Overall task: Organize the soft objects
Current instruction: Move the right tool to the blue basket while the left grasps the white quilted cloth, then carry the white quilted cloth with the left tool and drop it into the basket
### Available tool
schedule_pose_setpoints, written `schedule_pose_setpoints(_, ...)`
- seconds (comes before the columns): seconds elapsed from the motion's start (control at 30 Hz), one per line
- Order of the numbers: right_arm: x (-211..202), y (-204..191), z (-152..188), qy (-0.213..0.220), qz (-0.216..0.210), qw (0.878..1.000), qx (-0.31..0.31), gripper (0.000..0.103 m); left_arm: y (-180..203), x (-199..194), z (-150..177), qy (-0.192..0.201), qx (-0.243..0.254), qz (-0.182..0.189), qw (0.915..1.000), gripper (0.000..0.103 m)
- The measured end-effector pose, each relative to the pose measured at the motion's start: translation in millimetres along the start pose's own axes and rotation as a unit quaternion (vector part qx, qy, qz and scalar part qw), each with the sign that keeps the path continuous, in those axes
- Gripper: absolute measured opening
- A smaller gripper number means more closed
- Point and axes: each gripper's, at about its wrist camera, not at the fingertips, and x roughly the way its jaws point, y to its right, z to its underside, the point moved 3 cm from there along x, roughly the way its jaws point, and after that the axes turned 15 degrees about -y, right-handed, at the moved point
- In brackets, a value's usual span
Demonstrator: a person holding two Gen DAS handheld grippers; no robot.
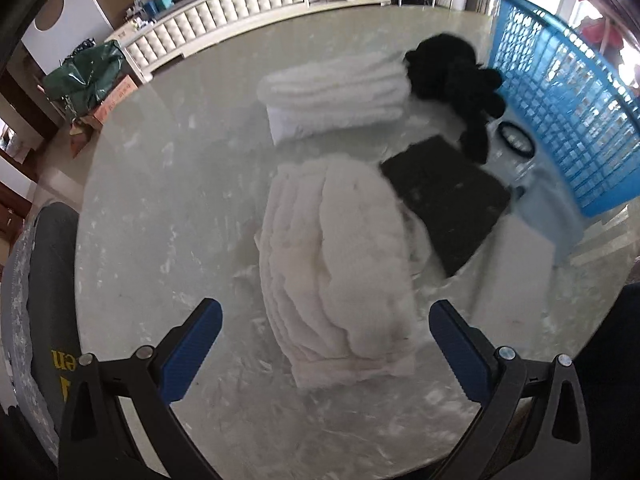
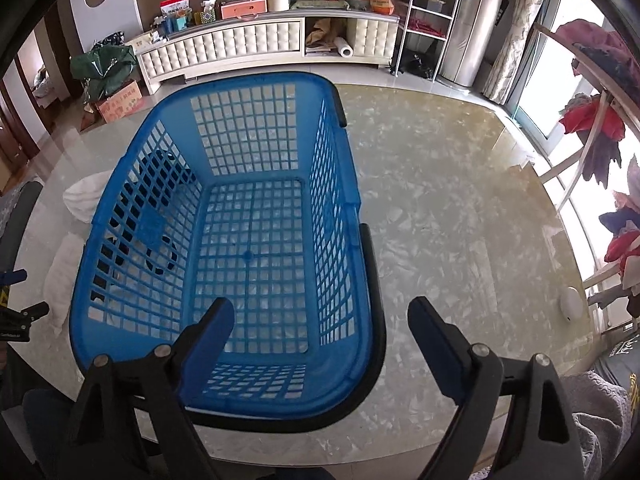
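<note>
A folded white towel (image 1: 336,264) lies on the marble table (image 1: 160,200), straight ahead of my left gripper (image 1: 326,344), which is open, its blue pads apart on either side of the towel's near end. Beyond it lie a second folded white towel (image 1: 336,96), a fluffy black item (image 1: 452,76) and a dark square cloth (image 1: 444,200). The blue mesh basket (image 1: 560,112) stands to the right of these. My right gripper (image 2: 320,340) is open above the empty basket's (image 2: 344,184) near right corner, where its black handle (image 2: 376,320) runs between the fingers without touching them.
A dark blue ring (image 1: 516,140) and a pale blue translucent piece (image 1: 544,216) lie beside the basket. A small white disc (image 2: 571,304) sits near the table's right edge. A grey chair (image 1: 52,280) stands at the left; a clothes rack (image 2: 592,128) stands at the right.
</note>
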Motion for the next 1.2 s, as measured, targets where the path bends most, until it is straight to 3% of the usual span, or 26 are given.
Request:
schedule_pose_setpoints(0.3, 3, 3, -4, -0.01, 0.016, 1.0, -0.002, 0.088, -3, 32, -17, -0.02, 0.01, 0.006, 0.9997, 0.103)
schedule_pose_setpoints(0.4, 4, 5, -4, -0.013, 0.019, 1.0, 0.002, 0.088, -4, 37, -24, -0.025, 0.011, 0.012, 0.9996, 0.088)
schedule_pose_setpoints(0.53, 3, 8, -3, -0.012, 0.02, 1.0, 0.006, 0.088, -4, 34, -31, -0.025, 0.007, 0.046, 0.9986, 0.058)
schedule_pose_setpoints(0.63, 5, 8, -3, -0.013, 0.02, 1.0, 0.006, 0.088, -1, 27, -32, -0.02, 0.01, 0.047, 0.9987, 0.03)
schedule_pose_setpoints(0.67, 5, 8, -4, -0.013, 0.019, 1.0, 0.006, 0.088, 0, 25, -34, -0.019, 0.01, 0.046, 0.9987, 0.026)
schedule_pose_setpoints(0.9, 2, 8, -3, -0.012, 0.019, 1.0, 0.003, 0.088, -4, 5, -27, -0.019, -0.004, 0.054, 0.9983, 0.022)
schedule_pose_setpoints(1.07, -1, 13, 0, -0.013, 0.018, 1.0, 0.009, 0.088, -8, -42, -13, 0.006, -0.01, 0.071, 0.9974, 0.022)
schedule_pose_setpoints(1.2, -2, 16, 2, -0.014, 0.016, 1.0, 0.007, 0.088, -1, -83, 0, 0.032, 0.006, 0.062, 0.9976, 0.022)
